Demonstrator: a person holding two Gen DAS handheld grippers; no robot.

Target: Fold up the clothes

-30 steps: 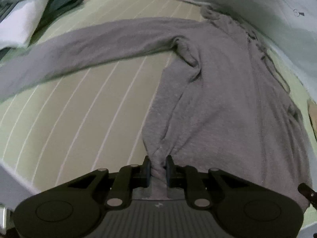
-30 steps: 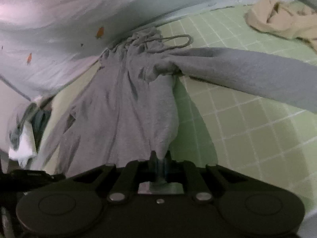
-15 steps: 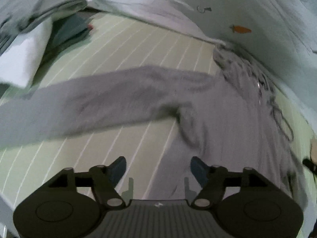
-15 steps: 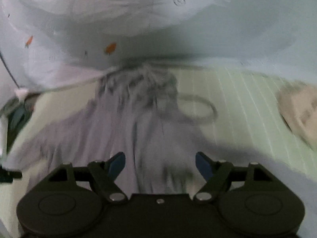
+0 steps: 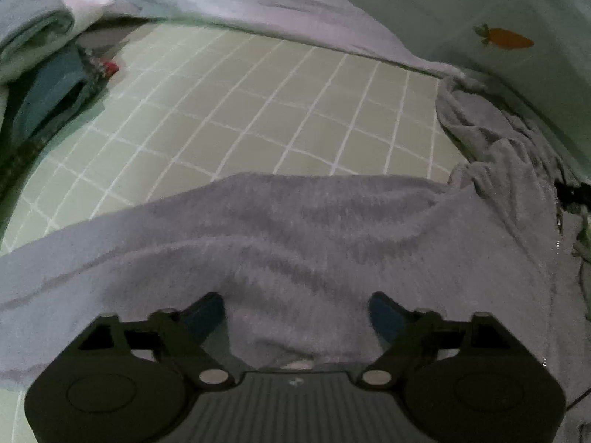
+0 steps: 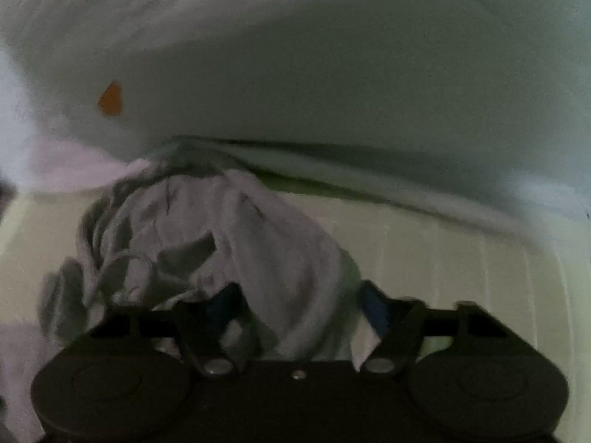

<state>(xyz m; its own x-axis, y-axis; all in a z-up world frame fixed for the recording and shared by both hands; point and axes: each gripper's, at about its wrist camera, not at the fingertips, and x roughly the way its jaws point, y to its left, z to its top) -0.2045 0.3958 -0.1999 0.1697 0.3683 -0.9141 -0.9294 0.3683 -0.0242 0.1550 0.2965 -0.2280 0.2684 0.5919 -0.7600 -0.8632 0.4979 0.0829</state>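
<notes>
— Green checked bedsheet (image 5: 280,110) is lying under everything, and a pale blanket with carrot prints (image 5: 517,7) is bunching along its far side.

— Where is the grey hoodie (image 5: 332,229) sitting?

— It is spreading across the sheet, its bunched top touching the blanket.

— And the grippers?

— The left gripper (image 5: 297,310) is opening wide above the fabric, gripping nothing. The right gripper (image 6: 295,304) is closing, with hoodie cloth lying between its spread, unpressed jaws.

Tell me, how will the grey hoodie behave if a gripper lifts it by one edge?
The grey hoodie is probably floppy: it lies in soft folds and bunches up near its hood. It likely sags and drags rather than lifting flat. Its fleecy surface suggests that it will hardly slip.
</notes>
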